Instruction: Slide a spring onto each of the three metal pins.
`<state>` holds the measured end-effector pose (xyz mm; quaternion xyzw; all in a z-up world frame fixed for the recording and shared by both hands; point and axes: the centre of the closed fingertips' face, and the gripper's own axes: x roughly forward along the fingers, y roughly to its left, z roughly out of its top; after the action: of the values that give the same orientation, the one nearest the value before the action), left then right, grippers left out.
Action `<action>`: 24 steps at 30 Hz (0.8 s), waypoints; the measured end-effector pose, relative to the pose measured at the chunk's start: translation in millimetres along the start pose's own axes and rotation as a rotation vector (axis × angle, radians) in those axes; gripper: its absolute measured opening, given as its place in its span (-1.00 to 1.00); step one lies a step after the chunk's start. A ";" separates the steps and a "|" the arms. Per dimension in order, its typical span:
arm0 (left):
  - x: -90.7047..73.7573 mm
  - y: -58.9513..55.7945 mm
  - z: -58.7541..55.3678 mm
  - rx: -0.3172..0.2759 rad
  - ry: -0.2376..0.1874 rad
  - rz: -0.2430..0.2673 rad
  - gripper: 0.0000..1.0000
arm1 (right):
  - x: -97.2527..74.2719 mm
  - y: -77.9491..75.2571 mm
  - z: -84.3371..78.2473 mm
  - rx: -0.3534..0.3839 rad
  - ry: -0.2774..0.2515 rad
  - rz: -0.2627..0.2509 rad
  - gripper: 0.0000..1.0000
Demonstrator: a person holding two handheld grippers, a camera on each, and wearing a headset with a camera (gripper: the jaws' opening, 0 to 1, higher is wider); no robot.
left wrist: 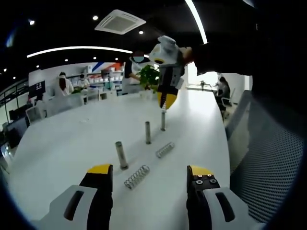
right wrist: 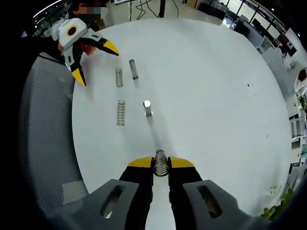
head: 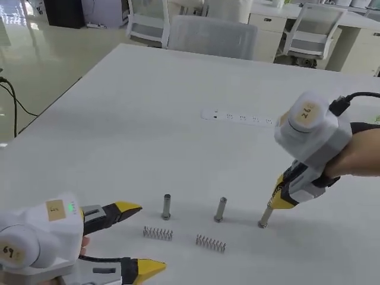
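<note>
The held spring [right wrist: 161,168] is pinched between my right gripper's [head: 278,199] jaws, at the top of the right pin [head: 263,221]; the left spring [head: 158,233] and middle spring [head: 211,243] lie flat just before the left pin [head: 166,206] and middle pin [head: 220,209] (both upright, bare); my left gripper [left wrist: 149,168] gapes wide beside them, empty, over the white table [head: 148,119].

The left gripper [head: 151,237] has black fingers [head: 107,215] capped in yellow. Behind them sits a rounded white plastic housing [head: 35,237] with tan number stickers [head: 55,209] and a small green light [head: 71,208]. Two small screws [left wrist: 200,181] sit just behind one yellow tip. The right gripper [head: 272,208] matches, and a black cable [head: 356,96] leaves the rear of its housing.
</note>
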<state>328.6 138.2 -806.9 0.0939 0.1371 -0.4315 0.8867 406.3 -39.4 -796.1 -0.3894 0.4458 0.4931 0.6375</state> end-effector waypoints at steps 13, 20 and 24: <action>1.6 -1.0 1.1 0.002 -0.001 -0.004 0.11 | 7.0 -7.1 -6.6 -0.002 0.029 0.003 -0.83; 1.8 -0.4 0.3 0.002 0.000 -0.002 0.11 | 17.4 -5.1 -8.9 0.011 0.035 0.014 -0.83; 2.0 -0.7 0.2 0.002 0.001 -0.003 0.11 | 23.6 -4.4 -11.0 0.012 0.041 0.017 -0.83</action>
<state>329.3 136.2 -807.4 0.0948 0.1372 -0.4329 0.8859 411.3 -44.0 -821.6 -0.3916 0.4652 0.4877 0.6264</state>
